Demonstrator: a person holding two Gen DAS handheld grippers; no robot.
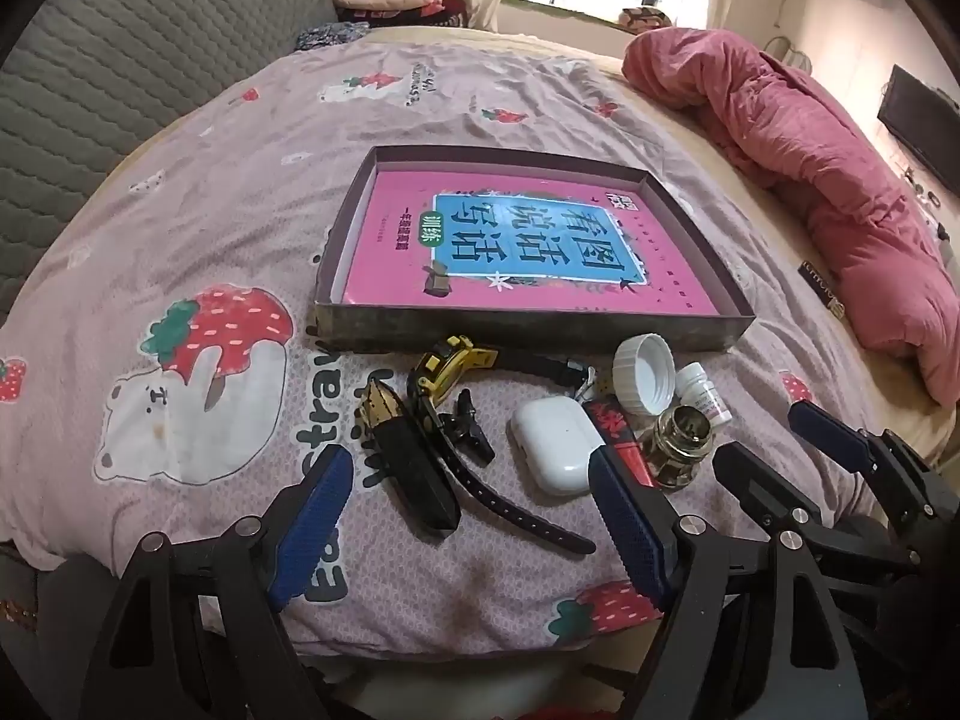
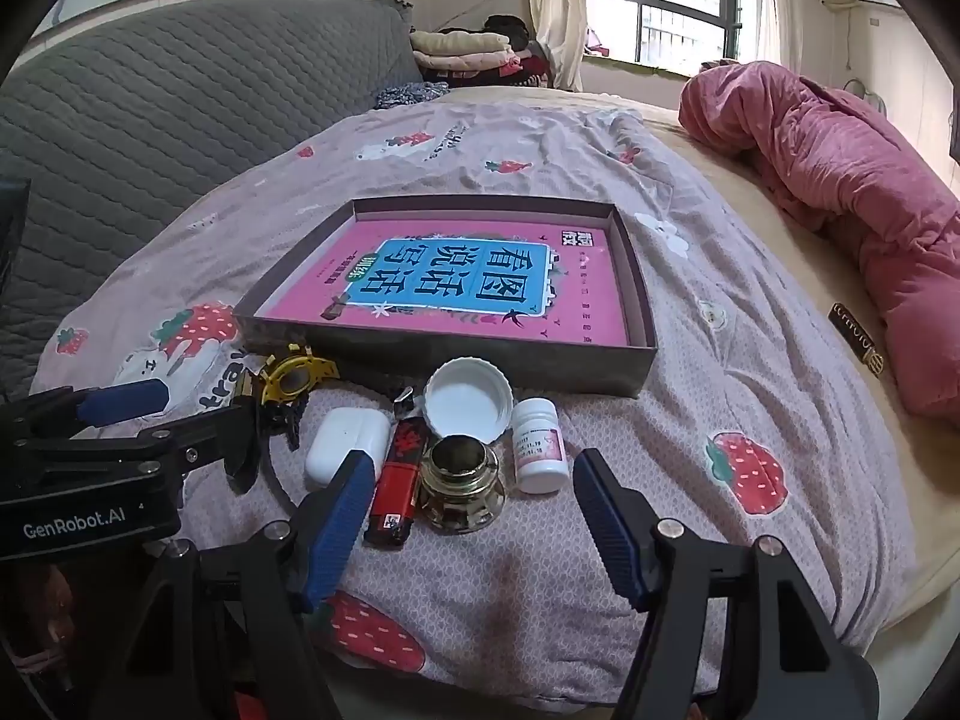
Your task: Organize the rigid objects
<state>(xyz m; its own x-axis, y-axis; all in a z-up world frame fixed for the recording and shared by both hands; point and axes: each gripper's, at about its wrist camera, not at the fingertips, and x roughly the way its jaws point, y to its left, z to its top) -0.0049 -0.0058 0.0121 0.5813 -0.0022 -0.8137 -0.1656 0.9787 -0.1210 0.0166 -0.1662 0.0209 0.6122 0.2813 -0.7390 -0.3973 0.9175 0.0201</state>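
Here the bed, under a pale strawberry-print cover, fills both views, its far side cut off by a rolled pink duvet and a grey quilted headboard. Near the middle lies a shallow dark box holding a pink book, whose small print is too fine to read. In front of the box, close together, sit the small things. A black watch strap runs toward the camera, its yellow watch case partly tangled with a black-and-gold sheath-like piece that is hard to identify. Beside them are a white earbud case, a white jar lid turned open side up, a red lighter half hidden in the left wrist view behind a blue finger, a brassy round jar and a small white pill bottle.

The left claw hangs spread wide over the strap and sheath, touching nothing. The right claw is likewise spread and empty, with the lighter and jar just ahead of its blue fingers.
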